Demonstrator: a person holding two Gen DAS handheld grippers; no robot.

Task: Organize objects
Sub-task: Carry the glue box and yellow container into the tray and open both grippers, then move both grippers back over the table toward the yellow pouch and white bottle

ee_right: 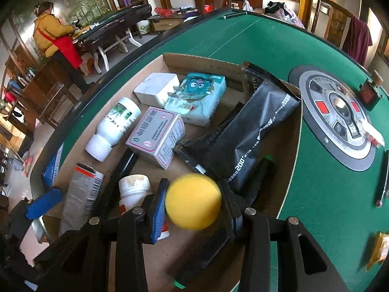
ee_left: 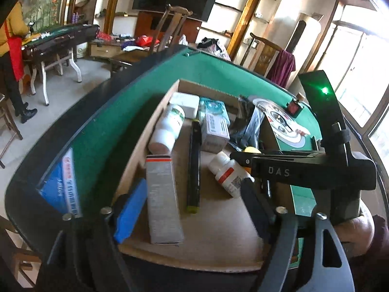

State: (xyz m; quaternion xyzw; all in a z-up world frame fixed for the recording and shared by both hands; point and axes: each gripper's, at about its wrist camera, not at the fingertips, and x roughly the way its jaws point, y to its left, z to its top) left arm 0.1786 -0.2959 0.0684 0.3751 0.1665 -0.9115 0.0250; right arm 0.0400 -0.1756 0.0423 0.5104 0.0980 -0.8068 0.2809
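Note:
A shallow cardboard tray [ee_right: 243,69] lies on the green table and holds several items: a white bottle [ee_right: 114,126], a white charger [ee_right: 156,90], a tissue pack [ee_right: 201,97], a grey medicine box [ee_right: 155,136], a black pouch [ee_right: 250,133], a small pill bottle [ee_right: 133,192] and a grey carton [ee_left: 163,199]. My right gripper [ee_right: 193,200] is shut on a yellow ball [ee_right: 193,200], held just above the tray. My left gripper [ee_left: 194,209] is open and empty over the tray's near end, straddling the carton and a black pen [ee_left: 193,165].
A round metal panel [ee_right: 340,116] sits in the green table [ee_right: 316,206], with a red switch box [ee_right: 368,92] beside it. A blue packet [ee_left: 60,187] lies at the table's left rim. A wrapped snack [ee_right: 379,248] lies at right. A person in yellow stands far left.

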